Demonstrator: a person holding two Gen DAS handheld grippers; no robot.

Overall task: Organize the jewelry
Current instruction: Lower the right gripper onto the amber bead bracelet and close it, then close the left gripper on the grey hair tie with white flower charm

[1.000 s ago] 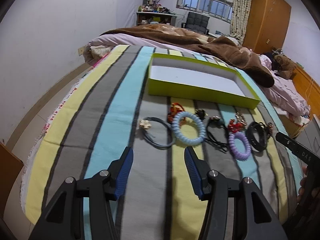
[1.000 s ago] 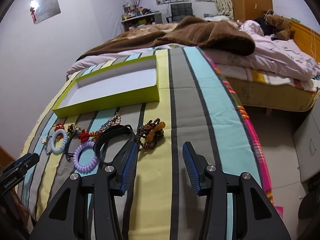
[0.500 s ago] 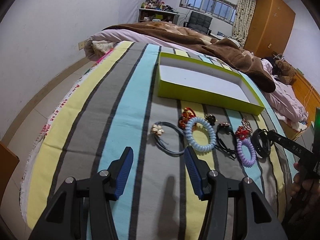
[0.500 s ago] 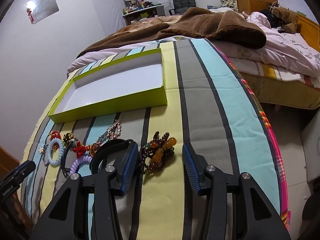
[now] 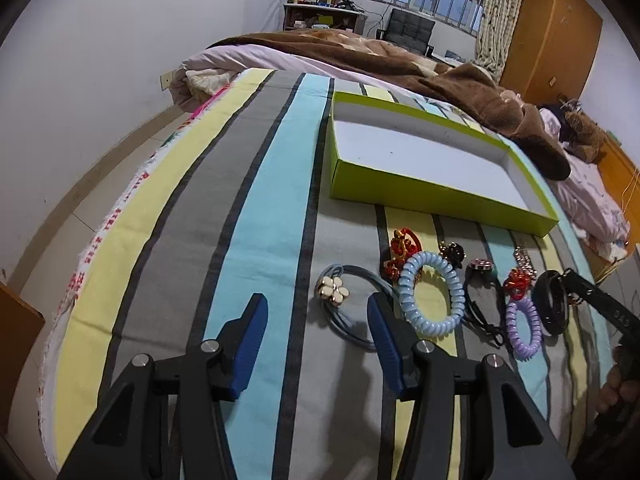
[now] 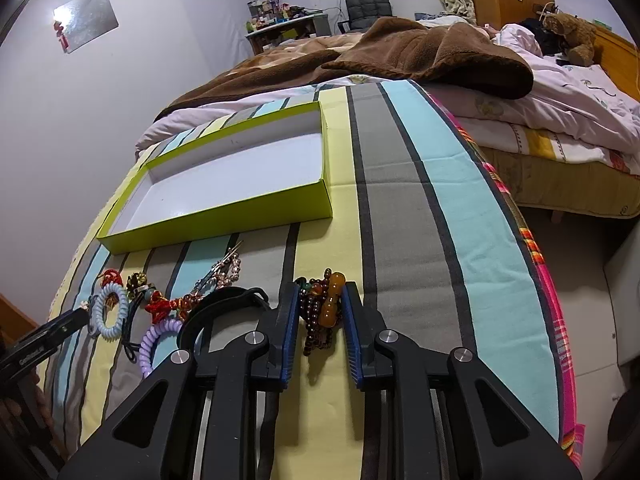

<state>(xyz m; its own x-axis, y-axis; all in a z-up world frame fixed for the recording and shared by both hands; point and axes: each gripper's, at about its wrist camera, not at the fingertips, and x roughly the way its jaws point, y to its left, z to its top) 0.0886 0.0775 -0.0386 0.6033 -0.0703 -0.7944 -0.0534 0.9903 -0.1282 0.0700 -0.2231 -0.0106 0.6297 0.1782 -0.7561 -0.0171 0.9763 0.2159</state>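
Narrowing from a wide spread a second ago, the right gripper (image 6: 320,308) has just been closing its jaws and now pinches the amber bead bracelet (image 6: 326,310) at lower centre. The left gripper (image 5: 314,322), jaws spread and holding nothing, has slid left of the flower hair tie (image 5: 334,290). The green box (image 5: 432,160) sits empty above, unchanged.
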